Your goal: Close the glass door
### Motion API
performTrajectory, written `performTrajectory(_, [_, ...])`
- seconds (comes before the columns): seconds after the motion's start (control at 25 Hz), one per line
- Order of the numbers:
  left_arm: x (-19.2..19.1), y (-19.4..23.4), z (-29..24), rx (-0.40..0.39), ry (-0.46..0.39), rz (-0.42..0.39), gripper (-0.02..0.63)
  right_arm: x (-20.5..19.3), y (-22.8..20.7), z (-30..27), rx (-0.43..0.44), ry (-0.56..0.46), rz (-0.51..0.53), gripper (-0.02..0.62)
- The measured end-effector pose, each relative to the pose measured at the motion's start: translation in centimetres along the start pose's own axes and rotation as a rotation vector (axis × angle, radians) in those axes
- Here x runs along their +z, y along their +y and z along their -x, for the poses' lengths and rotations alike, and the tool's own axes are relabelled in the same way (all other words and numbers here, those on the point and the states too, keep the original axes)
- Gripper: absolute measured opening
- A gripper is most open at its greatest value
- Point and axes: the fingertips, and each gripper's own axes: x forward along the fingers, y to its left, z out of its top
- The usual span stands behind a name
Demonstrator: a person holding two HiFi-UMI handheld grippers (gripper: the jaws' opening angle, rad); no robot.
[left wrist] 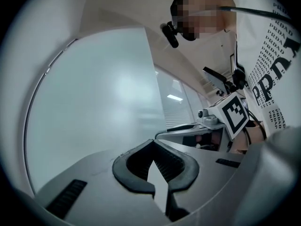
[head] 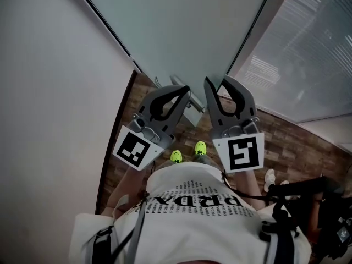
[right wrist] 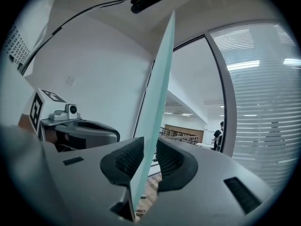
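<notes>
Holds the grey left gripper forward, angled inward, jaws closed tip to tip, near the face of the frosted pale-green glass door standing open beside the white wall. Holds the grey right gripper just beside it, jaws narrowly parted astride the door's free edge. Shows only in the right gripper view the pane running edge-on between the ribbed pads, with a sliver of gap at the right pad; only in the head view, the brown wood floor below.
</notes>
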Motion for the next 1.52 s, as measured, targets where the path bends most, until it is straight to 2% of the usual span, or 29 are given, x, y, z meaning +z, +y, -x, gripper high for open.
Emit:
performTrajectory(0.24, [0.0,0.2,0.0,0.035,-0.009,-0.018,-0.005,0.4,0.2,-0.1,0.029,-0.02,0.002,0.063])
performTrajectory(0.44, [0.2,0.4,0.0,0.05,-0.025,0.0,-0.005,0.6,0.0,-0.4,0.048,-0.024,0.007,0.063])
performTrajectory(0.72, [0.1,0.5,-0.2,0.027,0.0,-0.005,-0.005,0.5,-0.3,0.2,0.057,-0.003,-0.029,0.064])
performTrajectory(0.92, [0.5,0.4,-0.5,0.004,0.007,-0.006,-0.005,-0.4,-0.6,0.4,0.072,0.022,-0.092,0.064])
performTrajectory(1.16, [0.0,0.4,-0.4,-0.014,0.025,-0.051,-0.005,-0.6,-0.3,-0.2,0.071,0.024,-0.059,0.069])
performTrajectory(1.32, [0.7,0.0,-0.5,-0.015,0.018,-0.052,-0.005,0.5,0.4,-0.4,0.1,0.024,-0.045,0.069])
performTrajectory(1.52, [1.1,0.2,-0.5,-0.008,-0.042,-0.079,-0.005,1.8,1.1,-0.1,0.091,-0.018,0.025,0.069])
